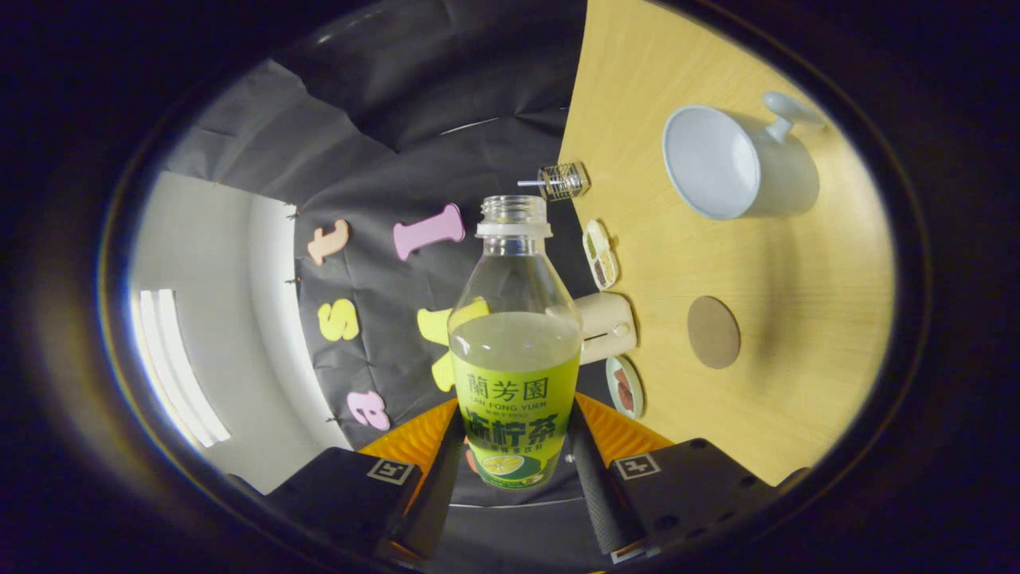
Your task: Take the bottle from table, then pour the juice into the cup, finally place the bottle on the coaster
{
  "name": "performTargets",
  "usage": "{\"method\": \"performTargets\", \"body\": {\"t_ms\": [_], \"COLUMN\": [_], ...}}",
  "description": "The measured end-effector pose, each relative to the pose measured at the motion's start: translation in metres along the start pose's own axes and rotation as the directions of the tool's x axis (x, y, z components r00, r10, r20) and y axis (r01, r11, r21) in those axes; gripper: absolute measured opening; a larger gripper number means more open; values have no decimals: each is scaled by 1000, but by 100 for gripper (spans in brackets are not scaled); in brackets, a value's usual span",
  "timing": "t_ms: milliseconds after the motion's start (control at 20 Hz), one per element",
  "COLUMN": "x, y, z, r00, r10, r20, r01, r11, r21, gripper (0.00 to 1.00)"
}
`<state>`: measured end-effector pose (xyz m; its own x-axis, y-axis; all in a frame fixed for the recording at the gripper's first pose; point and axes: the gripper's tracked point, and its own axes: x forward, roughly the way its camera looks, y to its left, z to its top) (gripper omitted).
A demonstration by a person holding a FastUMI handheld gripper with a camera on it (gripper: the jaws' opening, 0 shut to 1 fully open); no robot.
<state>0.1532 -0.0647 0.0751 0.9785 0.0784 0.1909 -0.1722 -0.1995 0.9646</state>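
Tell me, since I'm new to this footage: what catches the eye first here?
The bottle, uncapped and part full of juice, is clamped between the gripper fingers. Beyond it, the wooden table appears rotated, with the cup lying open-mouthed toward the camera and the round coaster nearer the fingers.

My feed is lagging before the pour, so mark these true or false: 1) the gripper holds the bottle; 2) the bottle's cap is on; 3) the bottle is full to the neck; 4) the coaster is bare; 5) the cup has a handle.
1) True: the gripper is shut on the bottle, one finger on each side of it.
2) False: the cap is off and the threaded mouth is open.
3) False: juice reaches only about the top of the label; the shoulder and neck are clear.
4) True: the coaster lies on the table with nothing on it.
5) True: the cup has a handle.
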Motion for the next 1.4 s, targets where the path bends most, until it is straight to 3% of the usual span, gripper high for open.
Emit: {"method": "performTargets", "body": {"t_ms": [150, 300, 500, 700, 950, 1000, 1250, 1400], "x": [-3, -9, -17, -25, -30, -30, -16, 0], "y": [-12, -24, -19, -12, -21, -23, -37, -40], "z": [-9, -19, -27, -33, -30, -31, -20, -17], "r00": [997, 986, 972, 975, 952, 949, 930, 927], "r10": [-72, -166, -233, -210, -255, -258, -257, -249], "r20": [-17, -4, 38, 68, 172, 183, 263, 281], "r01": [67, 149, 196, 170, 225, 226, 257, 259], "r11": [980, 894, 707, 522, 197, 150, -60, -119], "r21": [-185, -424, -679, -836, -954, -963, -965, -959], "gripper": [76, 76, 77, 77, 77, 77, 78, 78]}}
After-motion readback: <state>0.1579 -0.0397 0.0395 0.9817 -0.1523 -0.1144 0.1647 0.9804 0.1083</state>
